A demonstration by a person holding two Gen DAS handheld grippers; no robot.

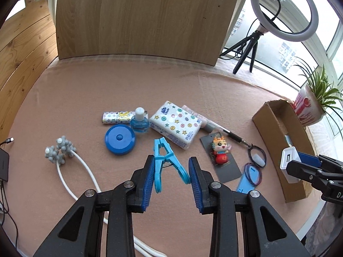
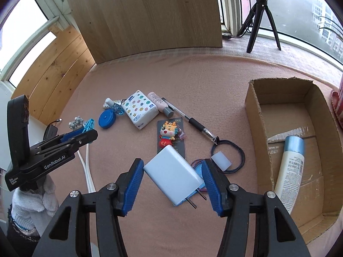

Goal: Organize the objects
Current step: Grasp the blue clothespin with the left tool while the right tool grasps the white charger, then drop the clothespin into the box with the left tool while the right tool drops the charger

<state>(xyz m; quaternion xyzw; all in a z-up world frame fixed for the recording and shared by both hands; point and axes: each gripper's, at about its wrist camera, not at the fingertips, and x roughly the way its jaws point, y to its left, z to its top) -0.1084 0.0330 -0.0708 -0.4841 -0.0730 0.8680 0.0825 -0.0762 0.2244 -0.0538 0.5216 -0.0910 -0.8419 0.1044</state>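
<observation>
Gripping a blue clothes peg (image 1: pixel 165 162) between its pads, left claw (image 1: pixel 171 177), right claw (image 2: pixel 173 184) clamped across white charger (image 2: pixel 173 176)

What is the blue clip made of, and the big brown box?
The blue clip looks like smooth moulded plastic: even, bright colour with a slight sheen, and a thin wire, probably metal, at its hinge. The brown box looks like matte cardboard: dull brown walls, rough torn top edges and folded flaps on its floor.

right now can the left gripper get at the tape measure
Probably not yet: the left gripper is shut on the blue clip, so its jaws are full. The tape measure itself lies uncovered on the cloth just ahead.
</observation>
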